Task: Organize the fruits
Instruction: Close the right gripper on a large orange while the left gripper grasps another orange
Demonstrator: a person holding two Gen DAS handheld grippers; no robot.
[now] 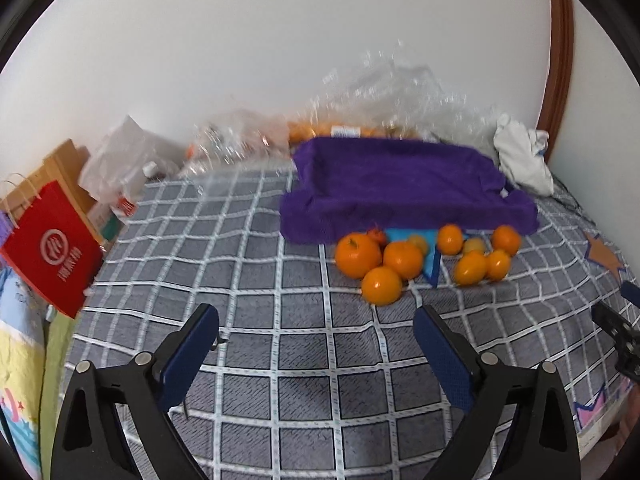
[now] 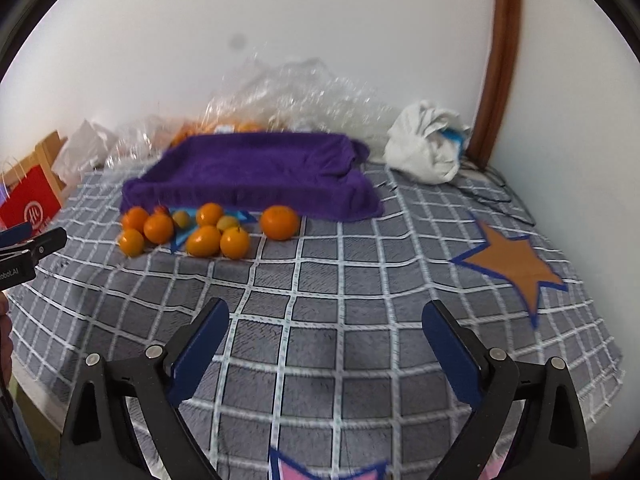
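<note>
At the far left a red paper bag (image 1: 48, 246) leans beside the checked blanket (image 1: 280, 340). The left gripper (image 1: 316, 334) hangs released over bare blanket, nothing between its fingers. Ahead, the oranges (image 1: 404, 258) cluster just before the purple tray (image 1: 400, 184). The right gripper (image 2: 326, 332) is likewise spread and empty, an orange star (image 2: 516, 264) lying to its right.

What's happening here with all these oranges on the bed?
A person holds a two-finger gripper in each hand over a checked blanket. The left gripper and right gripper are both open and empty. A cluster of oranges lies loose beside a purple cloth-lined tray, which looks empty. Nothing has been picked up yet.
</note>
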